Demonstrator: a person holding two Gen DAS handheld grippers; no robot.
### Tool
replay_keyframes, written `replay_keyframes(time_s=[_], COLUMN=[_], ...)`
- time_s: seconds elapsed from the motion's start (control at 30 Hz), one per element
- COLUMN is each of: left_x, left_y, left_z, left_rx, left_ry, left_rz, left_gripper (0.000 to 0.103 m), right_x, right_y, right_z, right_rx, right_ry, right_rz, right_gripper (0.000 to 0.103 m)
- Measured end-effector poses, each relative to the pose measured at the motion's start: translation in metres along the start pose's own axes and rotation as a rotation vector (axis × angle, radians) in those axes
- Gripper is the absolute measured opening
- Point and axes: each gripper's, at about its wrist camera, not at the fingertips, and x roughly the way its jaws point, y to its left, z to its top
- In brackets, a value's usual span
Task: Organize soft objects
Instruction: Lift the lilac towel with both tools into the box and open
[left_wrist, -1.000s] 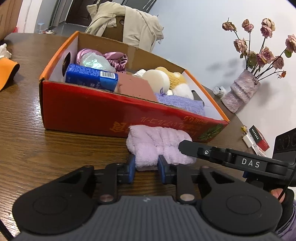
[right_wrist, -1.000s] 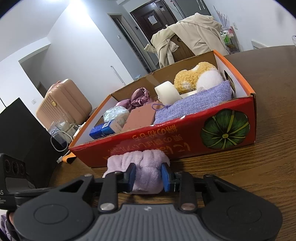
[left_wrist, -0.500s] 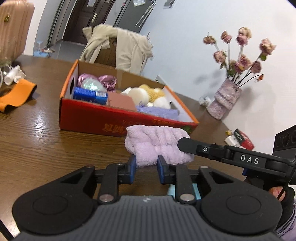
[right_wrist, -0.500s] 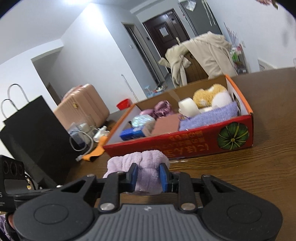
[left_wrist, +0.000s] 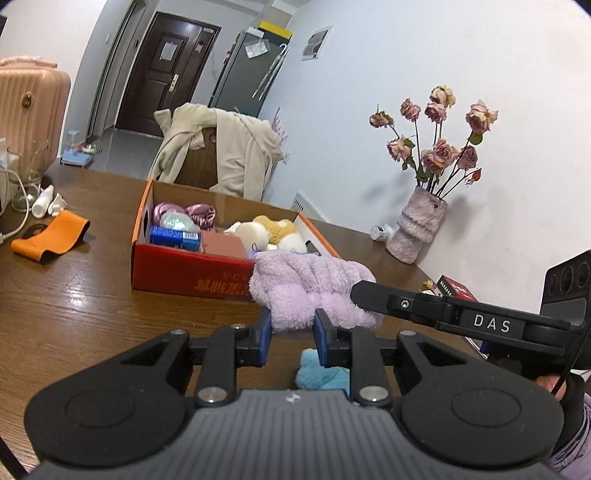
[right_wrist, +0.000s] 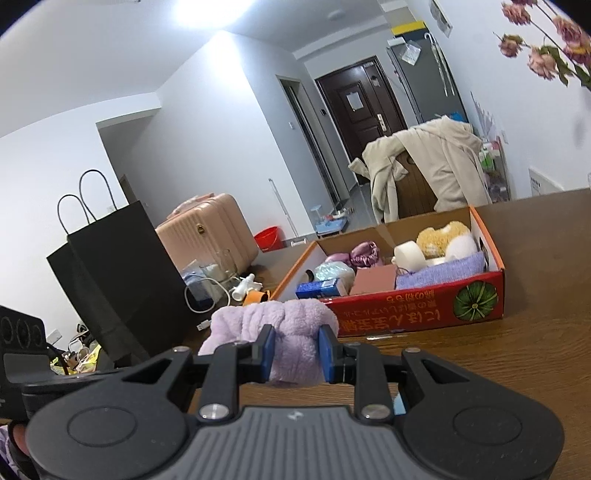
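A fluffy lilac towel (left_wrist: 310, 288) hangs in the air between both grippers, in front of the red cardboard box (left_wrist: 184, 269). My left gripper (left_wrist: 291, 332) is shut on its near edge. My right gripper (right_wrist: 295, 349) is shut on the other end of the same lilac towel (right_wrist: 280, 328); its finger reaches in from the right in the left wrist view. The red box (right_wrist: 424, 310) holds several soft things: a purple pouch (right_wrist: 439, 275), a yellow plush (right_wrist: 439, 236), a pink satin piece (left_wrist: 201, 216), a blue packet (left_wrist: 173, 236). A blue fluffy cloth (left_wrist: 321, 373) lies on the table under the left gripper.
A vase of dried roses (left_wrist: 421, 229) stands at the right by the wall, with a small red box (left_wrist: 456, 288) near it. An orange strap (left_wrist: 51, 236) and cables lie at the left. A black paper bag (right_wrist: 118, 266) stands left. A coat-draped chair (left_wrist: 221, 155) is behind the table (left_wrist: 74, 314).
Both grippers have lifted the lilac towel off the table and drawn back from the box, which now looks smaller and lower. The blue cloth underneath has come into view.
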Motion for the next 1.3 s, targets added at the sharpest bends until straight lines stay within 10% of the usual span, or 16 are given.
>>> replay_keyframes(time_s=[0.4, 0.93, 1.3], left_x=[0.066, 0.274, 0.267], left_y=[0.017, 0.105, 0.114], left_z=[0.062, 0.146, 0.132], left_rx=[0.038, 0.047, 0.08], left_ry=[-0.01, 0.17, 0.164], left_rz=[-0.008, 0.053, 0.061], left_gripper=[0.024, 0.029, 0.043], right_x=[0.045, 0.271, 0.27], right_y=[-0.019, -0.12, -0.138], right_z=[0.055, 0.139, 0.128], right_rx=[-0.059, -0.082, -0.022], right_ry=[-0.043, 0.092, 0.069], right_rz=[-0.045, -0.186, -0.197], right_gripper=[0.025, 0.027, 0.038])
